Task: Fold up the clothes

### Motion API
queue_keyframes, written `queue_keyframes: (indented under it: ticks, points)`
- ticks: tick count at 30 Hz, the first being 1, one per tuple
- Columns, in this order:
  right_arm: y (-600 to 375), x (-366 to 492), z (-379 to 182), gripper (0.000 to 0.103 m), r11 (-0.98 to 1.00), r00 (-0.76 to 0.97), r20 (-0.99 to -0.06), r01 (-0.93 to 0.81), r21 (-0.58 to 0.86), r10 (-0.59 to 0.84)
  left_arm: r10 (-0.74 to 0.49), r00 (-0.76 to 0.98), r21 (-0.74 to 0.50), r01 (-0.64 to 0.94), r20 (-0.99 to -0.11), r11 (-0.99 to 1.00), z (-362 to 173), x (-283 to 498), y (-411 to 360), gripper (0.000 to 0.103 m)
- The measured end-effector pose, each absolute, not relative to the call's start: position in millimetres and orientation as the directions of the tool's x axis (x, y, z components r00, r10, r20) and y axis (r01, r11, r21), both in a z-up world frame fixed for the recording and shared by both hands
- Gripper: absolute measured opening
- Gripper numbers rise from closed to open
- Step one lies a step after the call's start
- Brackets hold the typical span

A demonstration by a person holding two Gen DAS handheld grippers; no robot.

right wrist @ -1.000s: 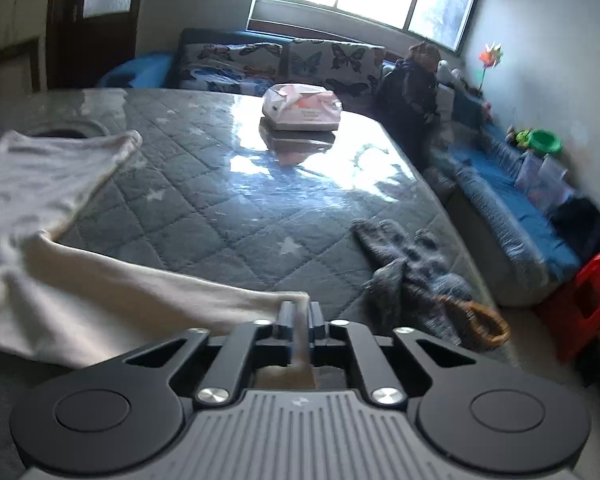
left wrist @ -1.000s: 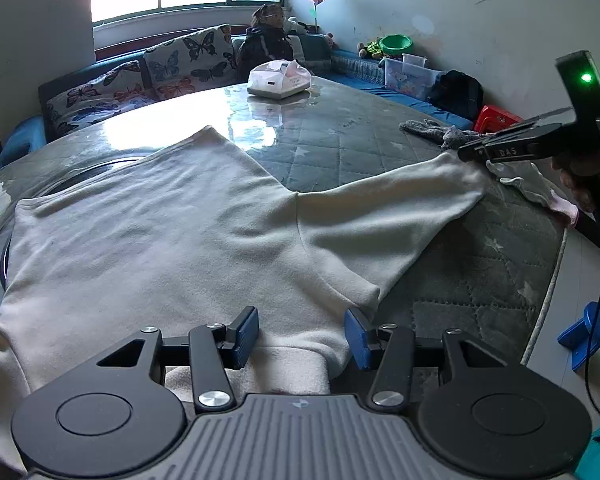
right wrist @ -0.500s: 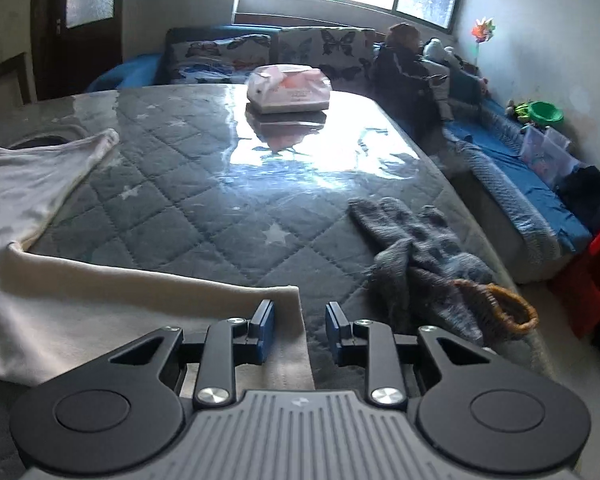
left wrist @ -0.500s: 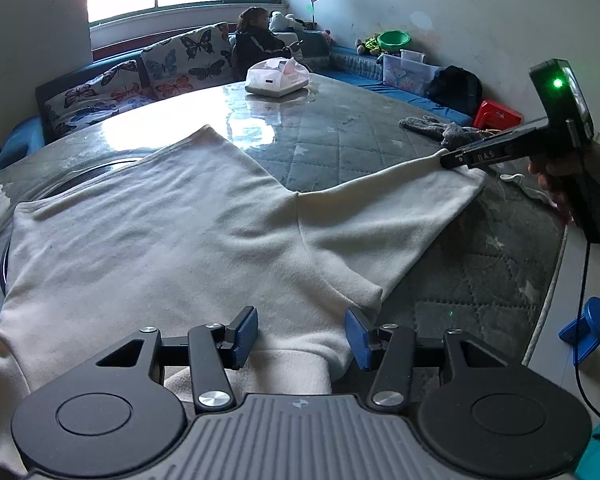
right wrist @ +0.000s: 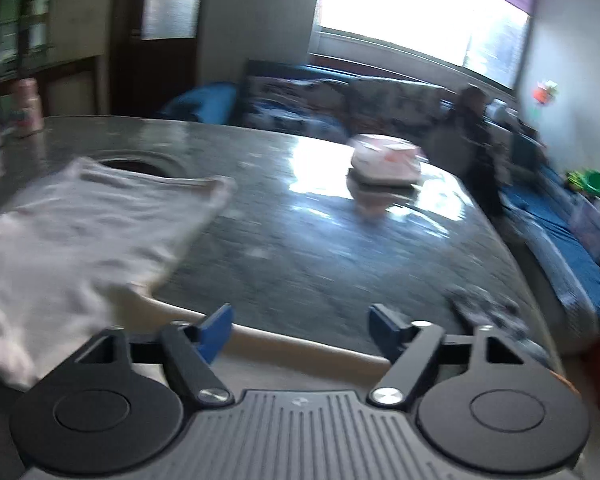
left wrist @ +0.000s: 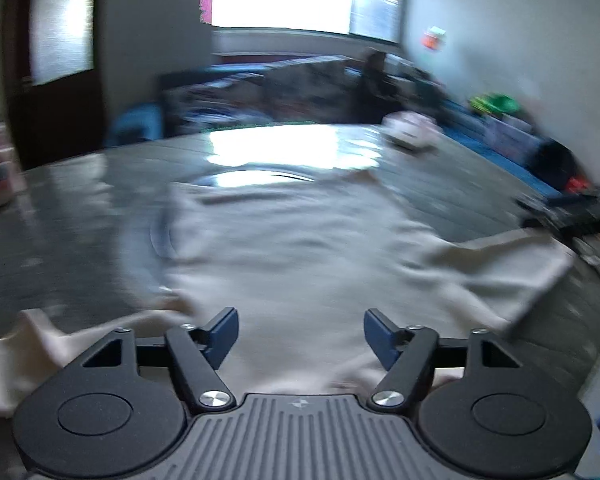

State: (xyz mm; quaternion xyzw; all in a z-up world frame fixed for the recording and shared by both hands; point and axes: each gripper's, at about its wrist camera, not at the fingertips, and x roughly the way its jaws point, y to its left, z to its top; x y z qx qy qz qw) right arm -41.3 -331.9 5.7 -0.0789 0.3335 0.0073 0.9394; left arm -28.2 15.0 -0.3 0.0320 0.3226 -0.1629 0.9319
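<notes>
Both grippers, left gripper [left wrist: 300, 332] and right gripper [right wrist: 298, 330], jaws opening, gripping nothing; the cream knit sweater [left wrist: 292, 248] lies slack, so its sleeve [right wrist: 300, 340] may bunch on regrasp.

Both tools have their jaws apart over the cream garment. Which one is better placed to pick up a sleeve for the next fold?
Probably the right tool: the sleeve's edge band runs straight across between its opening jaws. The left tool, jaws also opening, sits over the flat body of the cream garment, with no edge between them.
</notes>
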Motion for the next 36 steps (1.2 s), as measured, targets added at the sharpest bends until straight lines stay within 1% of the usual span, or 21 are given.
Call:
queue_keyframes:
  ticks: [3, 8, 10, 12, 14, 15, 17, 18, 20, 21, 22, 23, 26, 28, 31, 34, 35, 36]
  points:
    - [-304, -34, 7, 0.083, 0.979, 0.775, -0.632, -0.148, -0.142, 0.025, -0.155, 0.783, -0.042, 0.163, -0.602, 0.986, 4, -17, 53, 0.076]
    - [-259, -25, 8, 0.084, 0.953, 0.763, -0.636, -0.266, -0.145, 0.116, 0.07, 0.788, -0.021, -0.105, -0.612, 0.994, 3, 3, 120, 0.075]
    - [-243, -25, 8, 0.084, 0.94, 0.756, -0.637, -0.309, -0.148, 0.148, 0.134, 0.763, -0.029, -0.196, -0.632, 0.98, 1, 10, 146, 0.073]
    - [-232, -23, 6, 0.085, 0.929, 0.747, -0.643, -0.34, -0.149, 0.17, 0.173, 0.74, -0.038, -0.259, -0.65, 0.965, -2, 16, 168, 0.063]
    - [-224, -22, 3, 0.085, 0.921, 0.738, -0.65, -0.359, -0.15, 0.182, 0.19, 0.715, -0.064, -0.312, -0.673, 0.948, -8, 23, 189, 0.06]
    - [-221, -22, 2, 0.085, 0.918, 0.733, -0.654, -0.368, -0.15, 0.187, 0.19, 0.706, -0.077, -0.328, -0.683, 0.942, -10, 25, 197, 0.055]
    - [-215, -21, 0, 0.085, 0.912, 0.724, -0.661, -0.384, -0.148, 0.197, 0.177, 0.691, -0.087, -0.329, -0.701, 0.94, -15, 29, 206, 0.049]
    - [-214, -21, 0, 0.085, 0.911, 0.722, -0.663, -0.386, -0.147, 0.2, 0.17, 0.684, -0.09, -0.327, -0.709, 0.941, -18, 30, 209, 0.044]
    - [-211, -19, -1, 0.085, 0.91, 0.719, -0.665, -0.389, -0.145, 0.201, 0.149, 0.679, -0.081, -0.295, -0.718, 0.952, -22, 33, 208, 0.039]
    - [-210, -19, -1, 0.085, 0.91, 0.719, -0.666, -0.389, -0.146, 0.2, 0.141, 0.679, -0.073, -0.277, -0.721, 0.958, -24, 34, 207, 0.035]
    - [-210, -18, -1, 0.085, 0.91, 0.718, -0.667, -0.388, -0.146, 0.199, 0.138, 0.685, -0.055, -0.252, -0.715, 0.966, -24, 34, 204, 0.031]
    - [-209, -18, -1, 0.085, 0.911, 0.718, -0.668, -0.386, -0.146, 0.198, 0.127, 0.69, -0.053, -0.233, -0.712, 0.971, -24, 34, 204, 0.021]
    - [-208, -16, -2, 0.085, 0.912, 0.713, -0.674, -0.384, -0.146, 0.193, 0.109, 0.712, -0.053, -0.201, -0.694, 0.978, -17, 37, 204, 0.012]
    - [-206, -16, -3, 0.085, 0.912, 0.713, -0.675, -0.382, -0.147, 0.19, 0.113, 0.758, -0.032, -0.174, -0.642, 0.984, -7, 36, 205, 0.011]
    - [-206, -16, -4, 0.085, 0.914, 0.712, -0.677, -0.379, -0.146, 0.188, 0.101, 0.842, -0.03, -0.138, -0.531, 0.99, 12, 29, 210, 0.011]
    - [-205, -16, -6, 0.085, 0.914, 0.708, -0.68, -0.379, -0.142, 0.188, 0.051, 0.914, -0.085, -0.093, -0.402, 0.992, 31, 5, 216, 0.011]
    - [-205, -17, -6, 0.085, 0.914, 0.707, -0.682, -0.38, -0.141, 0.189, 0.04, 0.924, -0.091, -0.081, -0.38, 0.993, 33, -1, 219, 0.012]
    - [-205, -17, -7, 0.085, 0.913, 0.704, -0.684, -0.383, -0.14, 0.191, 0.037, 0.927, -0.082, -0.073, -0.374, 0.994, 31, -9, 221, 0.016]
